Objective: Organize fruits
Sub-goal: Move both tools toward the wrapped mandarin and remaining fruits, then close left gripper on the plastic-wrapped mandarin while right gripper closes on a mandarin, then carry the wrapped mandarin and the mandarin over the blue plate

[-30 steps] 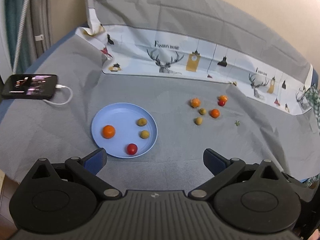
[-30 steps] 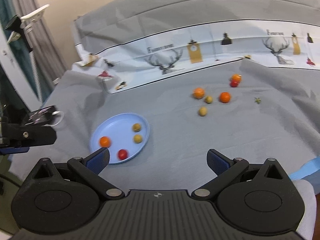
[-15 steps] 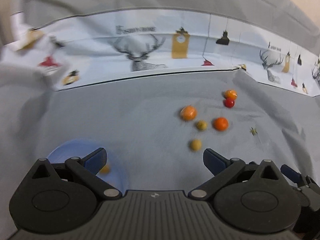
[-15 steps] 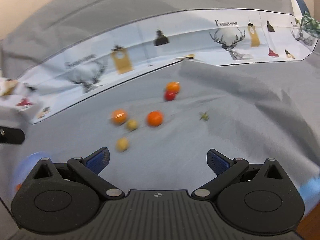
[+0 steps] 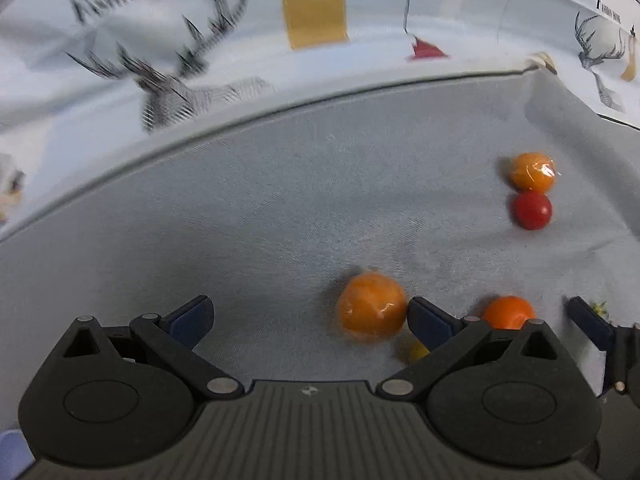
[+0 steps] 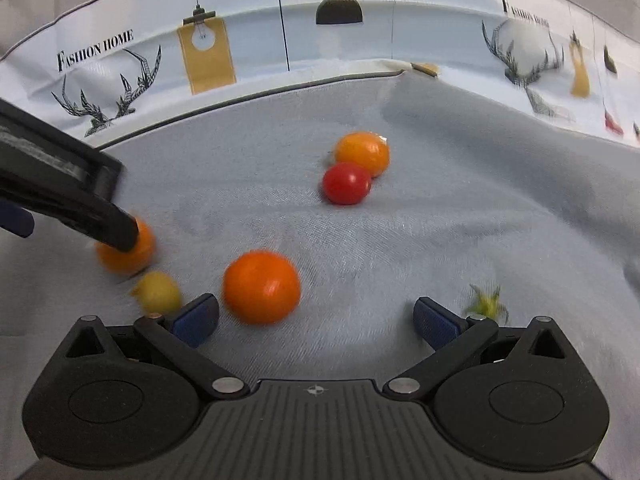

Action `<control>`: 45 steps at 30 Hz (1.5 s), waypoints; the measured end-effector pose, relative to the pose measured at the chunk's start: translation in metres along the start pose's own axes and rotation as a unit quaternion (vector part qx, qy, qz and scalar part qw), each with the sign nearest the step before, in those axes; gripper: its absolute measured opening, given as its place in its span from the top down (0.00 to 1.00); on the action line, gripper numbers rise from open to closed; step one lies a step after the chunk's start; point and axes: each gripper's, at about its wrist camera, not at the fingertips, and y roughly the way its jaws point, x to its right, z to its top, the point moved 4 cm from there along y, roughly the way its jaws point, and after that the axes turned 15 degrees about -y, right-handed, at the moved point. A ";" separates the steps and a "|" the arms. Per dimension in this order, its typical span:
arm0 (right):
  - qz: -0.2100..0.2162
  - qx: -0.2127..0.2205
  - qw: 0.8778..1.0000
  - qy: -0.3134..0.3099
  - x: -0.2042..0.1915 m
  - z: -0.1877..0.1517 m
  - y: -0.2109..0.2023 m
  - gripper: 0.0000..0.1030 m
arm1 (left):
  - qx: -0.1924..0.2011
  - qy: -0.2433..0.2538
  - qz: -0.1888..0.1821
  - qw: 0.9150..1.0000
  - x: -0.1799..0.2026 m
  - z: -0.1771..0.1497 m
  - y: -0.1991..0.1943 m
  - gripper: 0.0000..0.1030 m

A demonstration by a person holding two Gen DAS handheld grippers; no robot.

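My left gripper (image 5: pixel 310 320) is open, low over the grey cloth; an orange fruit (image 5: pixel 372 307) lies between its fingers, against the right finger. A yellow-green fruit (image 5: pixel 414 350) and a second orange fruit (image 5: pixel 507 312) peek from behind that finger. Farther right lie a wrapped orange fruit (image 5: pixel 533 172) and a red tomato (image 5: pixel 532 210). My right gripper (image 6: pixel 316 318) is open, with the bright orange fruit (image 6: pixel 261 286) just ahead of its left finger. The yellow-green fruit (image 6: pixel 158 292), red tomato (image 6: pixel 346 183) and wrapped orange fruit (image 6: pixel 362 153) show there too.
The left gripper's finger (image 6: pixel 80 204) reaches in from the left of the right wrist view, touching an orange fruit (image 6: pixel 126 250). A green stem scrap (image 6: pixel 486 304) lies by the right finger. A printed white fabric band (image 6: pixel 320 52) rises behind. A sliver of the blue plate (image 5: pixel 12 452) shows bottom left.
Both grippers have moved forward and down toward the loose fruit cluster, which now looms large. The blue plate has slid almost out of view. Both stay open.
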 end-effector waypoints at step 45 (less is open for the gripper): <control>0.196 0.075 0.971 -0.114 -0.144 -0.057 -0.418 0.64 | 0.075 -0.140 0.003 0.987 -0.226 -0.313 -0.362 0.60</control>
